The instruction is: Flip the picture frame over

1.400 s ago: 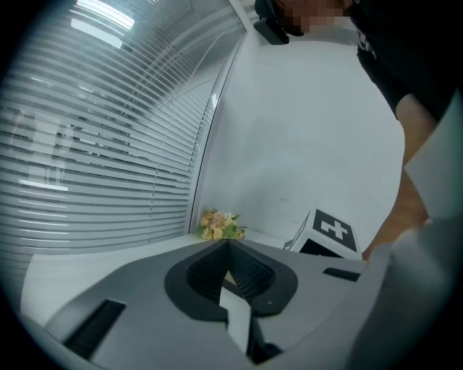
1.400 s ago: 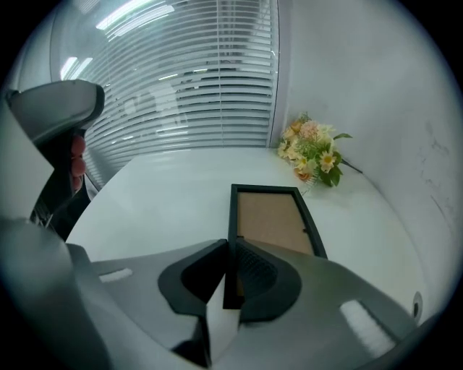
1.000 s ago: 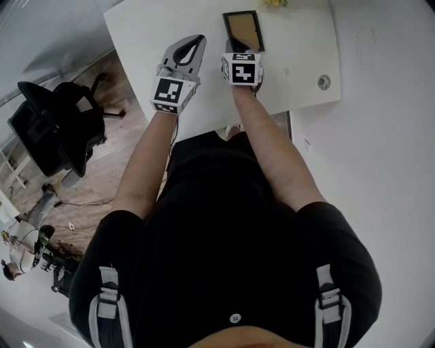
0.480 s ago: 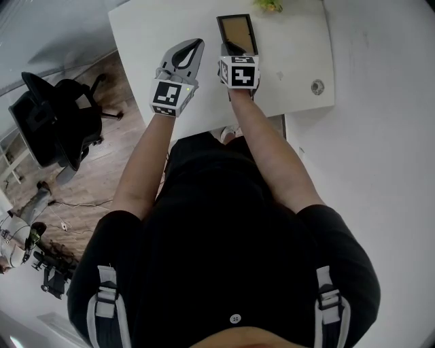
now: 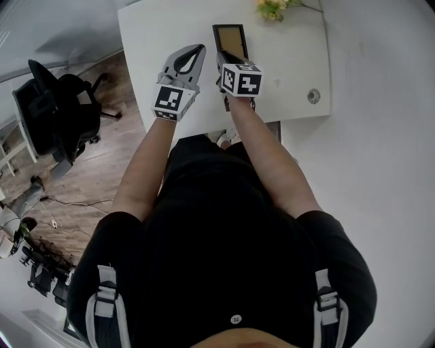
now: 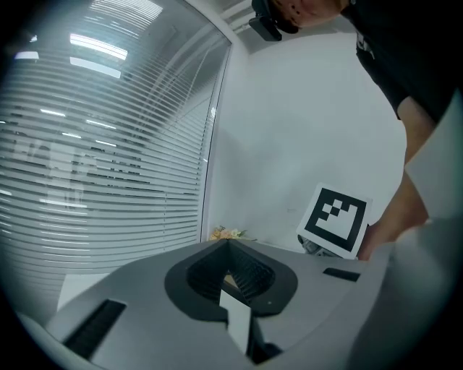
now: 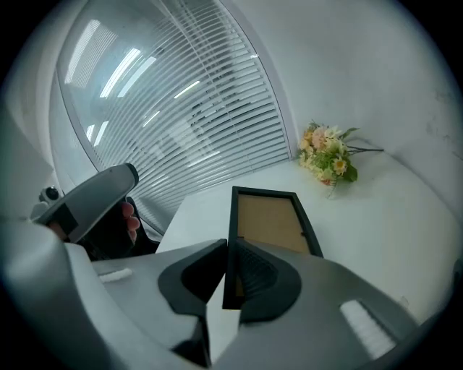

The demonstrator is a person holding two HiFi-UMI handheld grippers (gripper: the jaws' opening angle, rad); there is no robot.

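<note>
The picture frame [image 5: 230,39] has a black border and a brown backing board facing up; it sits at the far middle of the white table [image 5: 292,61]. My right gripper [image 5: 228,61] is shut on its near left edge. In the right gripper view the frame [image 7: 269,220] runs away from the right gripper [image 7: 226,249], its black edge pinched between the pads, near end raised off the table. My left gripper [image 5: 192,51] hovers just left of the frame, shut and holding nothing. In its own view the left gripper [image 6: 230,249] has its tips touching.
A small bunch of flowers [image 5: 274,8] lies at the table's far edge, beyond the frame [image 7: 327,155]. A round cable grommet [image 5: 313,96] sits at the table's right. A black office chair [image 5: 58,112] stands on the wood floor to the left. Window blinds [image 7: 181,108] run behind the table.
Both grippers have risen and shifted further over the table. The frame's near end has come up with the right gripper, so the frame looks narrower and more tilted.
</note>
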